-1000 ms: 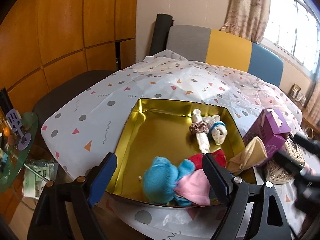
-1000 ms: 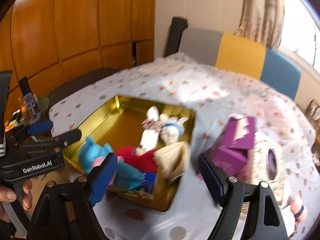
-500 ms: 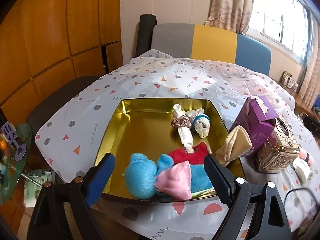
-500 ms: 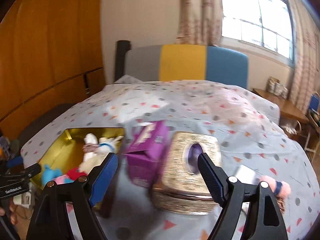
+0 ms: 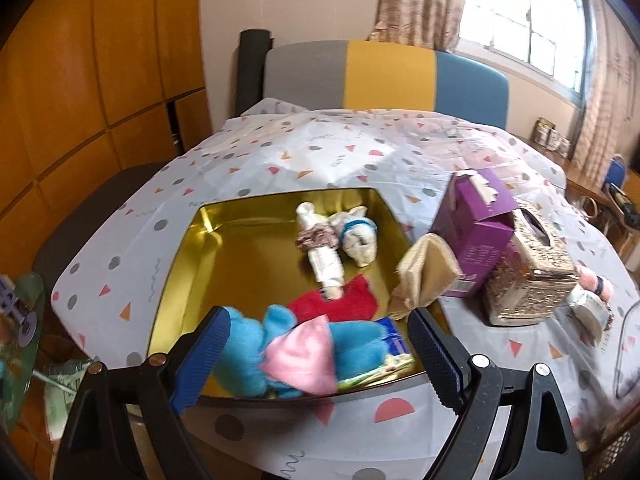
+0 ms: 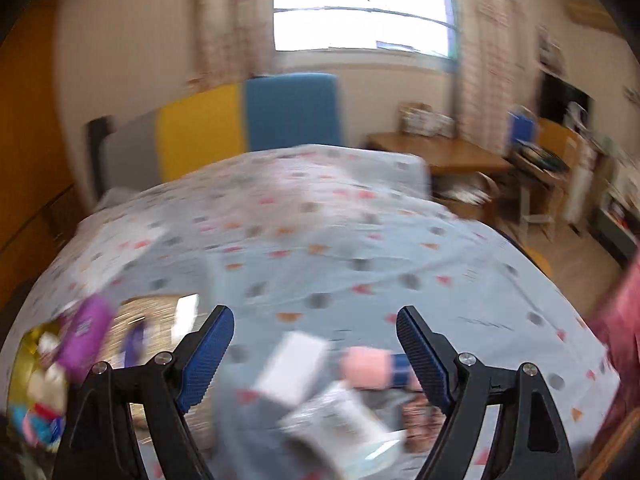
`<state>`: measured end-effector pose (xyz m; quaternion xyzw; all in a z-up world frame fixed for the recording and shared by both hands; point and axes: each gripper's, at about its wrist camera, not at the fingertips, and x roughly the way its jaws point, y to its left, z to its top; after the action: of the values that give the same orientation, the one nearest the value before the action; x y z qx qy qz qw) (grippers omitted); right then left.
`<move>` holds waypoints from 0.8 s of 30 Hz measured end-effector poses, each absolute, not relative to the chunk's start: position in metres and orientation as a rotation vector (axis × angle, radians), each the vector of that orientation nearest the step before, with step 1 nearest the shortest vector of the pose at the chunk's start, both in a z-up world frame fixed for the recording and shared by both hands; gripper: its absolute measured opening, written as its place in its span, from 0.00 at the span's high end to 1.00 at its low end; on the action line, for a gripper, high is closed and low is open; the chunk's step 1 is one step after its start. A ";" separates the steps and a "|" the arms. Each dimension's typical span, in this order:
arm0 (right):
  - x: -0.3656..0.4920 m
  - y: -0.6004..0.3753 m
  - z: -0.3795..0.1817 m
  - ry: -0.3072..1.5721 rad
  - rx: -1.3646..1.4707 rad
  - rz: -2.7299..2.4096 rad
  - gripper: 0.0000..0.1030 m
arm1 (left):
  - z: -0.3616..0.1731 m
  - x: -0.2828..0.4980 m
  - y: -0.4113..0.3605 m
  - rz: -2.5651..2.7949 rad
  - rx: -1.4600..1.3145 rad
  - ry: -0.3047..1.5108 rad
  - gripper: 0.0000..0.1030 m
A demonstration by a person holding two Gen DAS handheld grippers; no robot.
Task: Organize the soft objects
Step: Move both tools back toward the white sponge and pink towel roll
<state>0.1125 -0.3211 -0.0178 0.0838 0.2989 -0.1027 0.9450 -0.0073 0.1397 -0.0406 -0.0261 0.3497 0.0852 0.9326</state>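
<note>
Both claws released, nothing gripped. Left gripper (image 5: 316, 344) hovers at gold tray (image 5: 200, 264); blue plush (image 5: 248, 344) partly hidden behind its pads. Right gripper (image 6: 316, 340) view blurred: pink soft toy (image 6: 366, 364) between fingers, indistinct.

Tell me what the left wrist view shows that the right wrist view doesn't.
Left wrist only: the inside of the gold tray, sharp, with the blue plush, pink cloth, red cloth and white doll; open left tongs near its front.

Right wrist only: the desk beyond the table, and open right tongs over blurred white packets.

Both: purple box, pink roll, patterned tablecloth.
</note>
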 end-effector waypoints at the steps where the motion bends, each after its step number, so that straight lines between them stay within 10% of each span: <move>1: 0.114 -0.341 -0.024 0.612 0.206 -0.265 0.18 | -0.038 -0.006 0.137 0.167 -0.047 0.709 0.12; 24: 0.095 -0.461 -0.116 0.813 0.856 -0.402 0.18 | 0.020 0.065 -0.095 -0.405 0.190 0.682 0.12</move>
<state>0.0948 -0.4605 -0.1162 0.4010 0.3808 -0.1881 0.8117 0.0651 -0.0950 0.0203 0.0925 0.3314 -0.1968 0.9181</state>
